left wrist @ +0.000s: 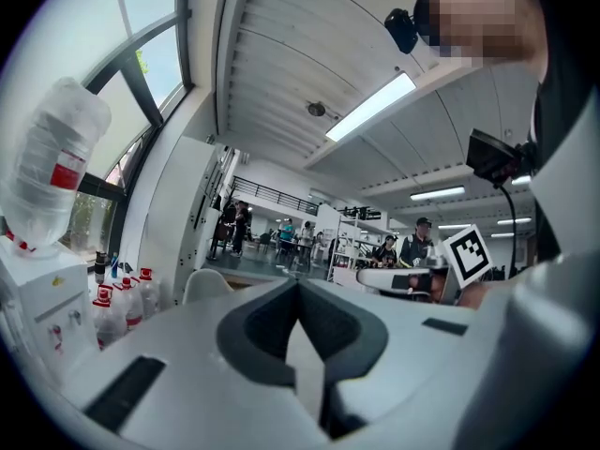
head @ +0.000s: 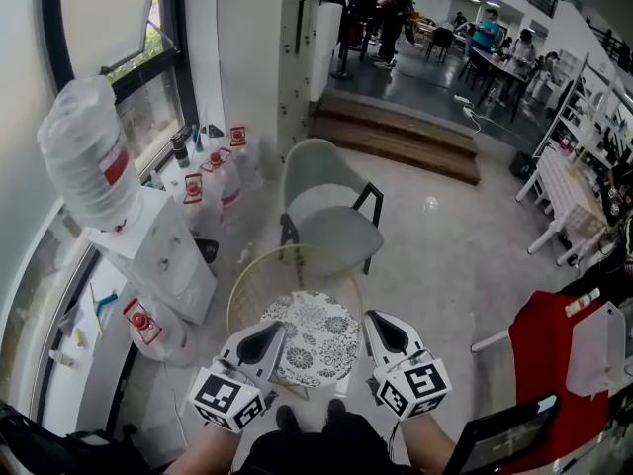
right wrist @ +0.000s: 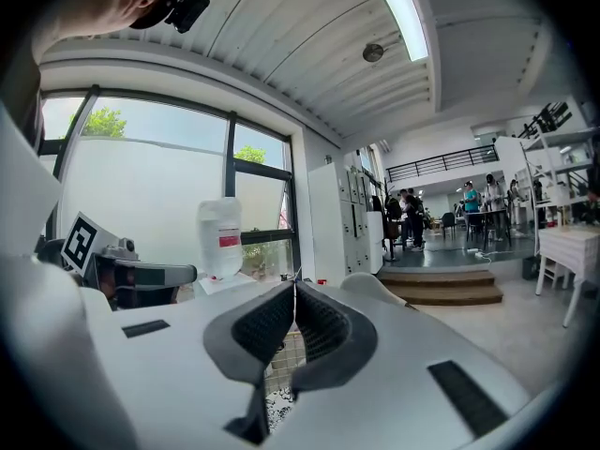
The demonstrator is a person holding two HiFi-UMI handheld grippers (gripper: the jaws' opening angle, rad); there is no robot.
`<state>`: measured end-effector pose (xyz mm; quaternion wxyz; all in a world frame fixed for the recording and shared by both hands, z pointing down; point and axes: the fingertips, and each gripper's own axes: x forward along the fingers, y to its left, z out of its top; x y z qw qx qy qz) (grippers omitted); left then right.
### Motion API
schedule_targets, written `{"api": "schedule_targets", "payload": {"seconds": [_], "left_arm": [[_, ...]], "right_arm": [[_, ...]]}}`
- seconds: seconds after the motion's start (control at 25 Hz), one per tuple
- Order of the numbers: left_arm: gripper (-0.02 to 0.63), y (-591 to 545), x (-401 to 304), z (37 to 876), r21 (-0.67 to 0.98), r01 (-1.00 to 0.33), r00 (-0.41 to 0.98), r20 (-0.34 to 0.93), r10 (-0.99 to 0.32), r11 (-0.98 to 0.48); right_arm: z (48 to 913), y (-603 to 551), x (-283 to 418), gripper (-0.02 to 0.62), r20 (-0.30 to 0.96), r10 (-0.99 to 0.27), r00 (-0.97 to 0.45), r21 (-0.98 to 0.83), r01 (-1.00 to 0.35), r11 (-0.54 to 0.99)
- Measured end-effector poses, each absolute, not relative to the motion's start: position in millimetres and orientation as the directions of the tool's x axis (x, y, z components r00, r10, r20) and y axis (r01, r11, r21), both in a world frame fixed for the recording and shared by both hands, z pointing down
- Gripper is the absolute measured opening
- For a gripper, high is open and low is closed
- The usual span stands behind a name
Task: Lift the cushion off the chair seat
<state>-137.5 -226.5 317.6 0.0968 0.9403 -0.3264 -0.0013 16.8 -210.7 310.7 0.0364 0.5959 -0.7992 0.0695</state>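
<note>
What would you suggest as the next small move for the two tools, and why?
Probably open both sets of jaws. The left tool and right tool are shut and empty, poised over opposite edges of the patterned cushion, which lies flat and ungripped on the wire chair.

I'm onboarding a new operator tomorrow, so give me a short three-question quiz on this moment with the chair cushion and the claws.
1. True or false: the patterned cushion lies on the wire chair's seat.
2. The right claw's jaws are: A wide apart; B together, nothing between; C clamped on the cushion.
3. In the head view, on which side of the wire chair does the water dispenser stand?
Key: 1 true; 2 B; 3 left.
</note>
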Motion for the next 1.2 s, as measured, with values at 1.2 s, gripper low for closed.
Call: {"api": "schedule_targets", "payload": {"seconds": [1.2], "left_arm": [[0.008, -283.1, -68.6, 470.9, 0.253, -0.690, 0.721, 0.331, -0.609, -0.679]], "right_arm": [[523.1, -275.9, 94.4, 0.164, 0.440, -0.833, -0.337, -0.251, -0.936, 0.246]]}}
